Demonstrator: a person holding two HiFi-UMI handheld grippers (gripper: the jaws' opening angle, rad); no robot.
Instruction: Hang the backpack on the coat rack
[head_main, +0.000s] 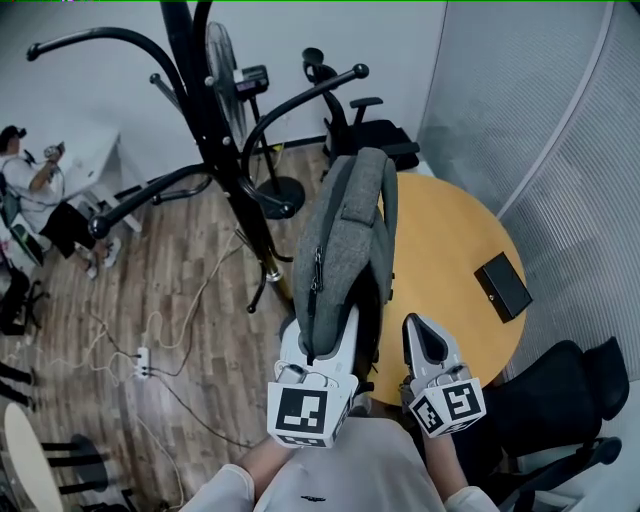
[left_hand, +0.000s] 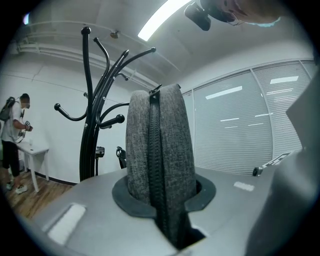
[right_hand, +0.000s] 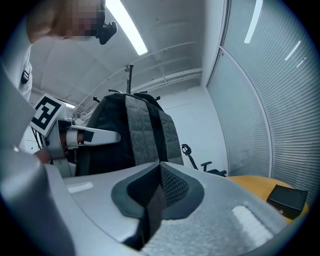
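A grey backpack is held up in the air, standing on edge, with its zipper edge toward my left gripper. That gripper is shut on the pack's lower end, and in the left gripper view the grey fabric fills the space between the jaws. The black coat rack stands ahead and to the left, with its curved hooks near the pack. My right gripper is beside the pack, its jaws together. It faces the pack's strapped back. A dark band lies in its slit; I cannot tell whether that is a strap.
A round wooden table with a black box is to the right, against a curved ribbed wall. Office chairs stand at the back and near right. A fan base and a power strip with cables lie on the floor. A person is far left.
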